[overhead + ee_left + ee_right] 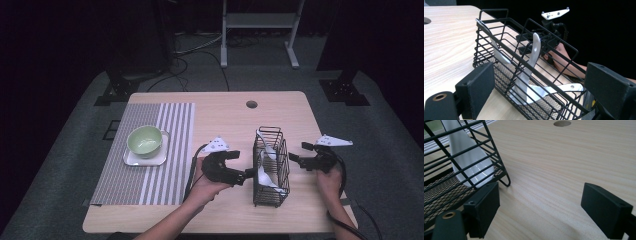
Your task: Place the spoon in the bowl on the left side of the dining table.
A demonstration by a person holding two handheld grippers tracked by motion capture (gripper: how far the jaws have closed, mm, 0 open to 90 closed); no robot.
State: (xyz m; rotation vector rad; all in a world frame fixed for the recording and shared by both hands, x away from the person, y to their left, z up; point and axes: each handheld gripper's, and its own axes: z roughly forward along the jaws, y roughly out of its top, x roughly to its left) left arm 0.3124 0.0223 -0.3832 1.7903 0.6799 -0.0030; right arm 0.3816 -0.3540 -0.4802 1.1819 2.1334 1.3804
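Near the desk's right edge, toward its front, stands the black wire basket (270,167) with white ceramic spoons (529,72) leaning inside. My left gripper (248,175) is spread wide at the basket's left wall, grasping nothing; my right gripper (295,156) hangs released beside the right wall. I'd steady the basket with the right, then reach over the rim for one spoon handle.
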